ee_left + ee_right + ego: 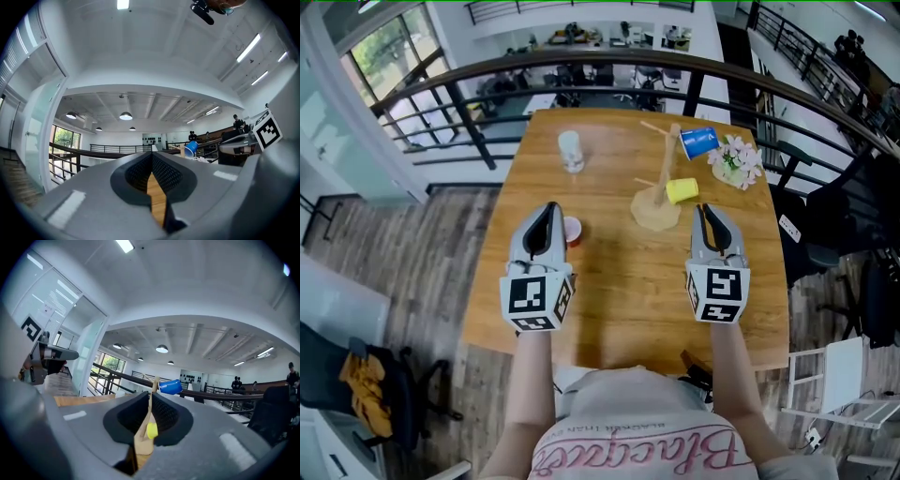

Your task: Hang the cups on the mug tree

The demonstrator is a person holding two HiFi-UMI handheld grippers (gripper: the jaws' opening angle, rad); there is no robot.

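Flowers (pixel 737 161) sit beside mug tree (pixel 652 214); pale cup (pixel 570 150) stands apart.

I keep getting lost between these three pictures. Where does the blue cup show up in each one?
Head view: the blue cup sits upper right of centre, on a peg of the wooden mug tree.
Left gripper view: small, right of centre, below mid height.
Right gripper view: just right of centre, below mid height.
Shared landmark: the mug tree's post, right beside the cup in all three.
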